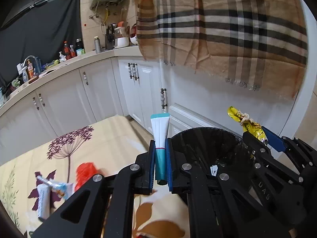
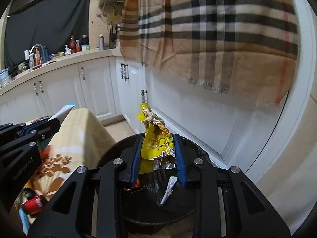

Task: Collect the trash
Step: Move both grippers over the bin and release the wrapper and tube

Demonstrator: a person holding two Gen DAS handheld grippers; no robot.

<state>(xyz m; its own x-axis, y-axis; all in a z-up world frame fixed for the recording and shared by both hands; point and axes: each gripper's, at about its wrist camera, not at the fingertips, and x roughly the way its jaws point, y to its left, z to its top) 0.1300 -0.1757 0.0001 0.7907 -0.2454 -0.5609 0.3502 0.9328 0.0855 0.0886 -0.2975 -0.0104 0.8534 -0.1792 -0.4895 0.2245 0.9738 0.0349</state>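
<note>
The left gripper [image 1: 160, 158] fills the foreground of its own view, its blue-padded fingers [image 1: 152, 164] pressed tight on a white and teal tube [image 1: 160, 136] that stands upright between them, crimped end up. Beyond it to the right sits a black-lined trash bin [image 1: 208, 144], just off the corner of the bench [image 1: 111, 136], which is covered by a cream floral cloth. A white scrap [image 1: 214, 170] lies inside the bin.

The right gripper [image 2: 158, 154] hangs over the bin's mouth [image 2: 111, 150], its fingers [image 2: 179, 158] partly closed on a crumpled yellow snack wrapper [image 2: 156, 140] whose top is tied with string. On the bench, toward its near left edge, lie a red item [image 1: 85, 173] and a pale wrapper [image 1: 46, 194], both blurred. White cabinets [image 1: 95, 91] and a hanging plaid cloth [image 1: 227, 29] stand behind.
</note>
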